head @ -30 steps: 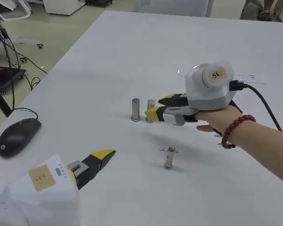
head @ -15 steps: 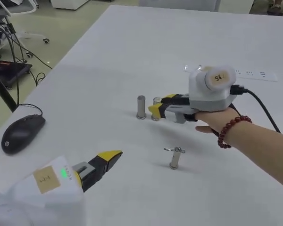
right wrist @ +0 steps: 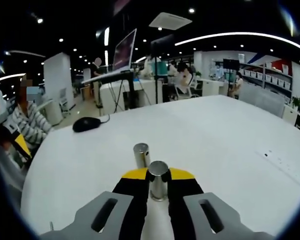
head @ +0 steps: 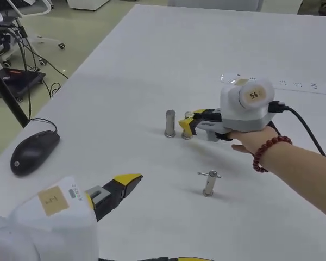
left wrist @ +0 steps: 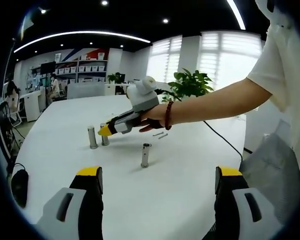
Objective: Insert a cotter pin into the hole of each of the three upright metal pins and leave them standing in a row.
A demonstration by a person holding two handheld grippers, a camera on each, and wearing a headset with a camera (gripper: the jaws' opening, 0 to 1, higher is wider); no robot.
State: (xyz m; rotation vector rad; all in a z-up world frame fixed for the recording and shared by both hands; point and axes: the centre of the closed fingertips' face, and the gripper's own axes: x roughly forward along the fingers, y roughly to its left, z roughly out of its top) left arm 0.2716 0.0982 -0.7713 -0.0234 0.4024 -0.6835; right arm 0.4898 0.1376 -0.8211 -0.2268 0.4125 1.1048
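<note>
- Gripped metal pin (head: pixel 187 126) is standing upright beyond the fitted metal pin (head: pixel 209 184), just beside the bare metal pin (head: pixel 170 124). Nothing among them is shifting; only the headset is drifting.
- Cotter pin (head: pixel 208 174) is crossing the fitted metal pin's head: judging one of three done.
- Right gripper (right wrist: pixel 158 176) is staying clamped, jaws pressing both sides of the gripped metal pin, probably steadying it; forearm is reaching in low past the fitted metal pin.
- Left gripper (left wrist: pixel 157 172) is hovering nearer the person than the fitted metal pin, jaws spread wide, empty.

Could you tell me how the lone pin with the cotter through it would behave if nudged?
The lone pin stands tall on a small base, so it probably tips easily. Fallen, its crosswise cotter would likely stop it rolling.
</note>
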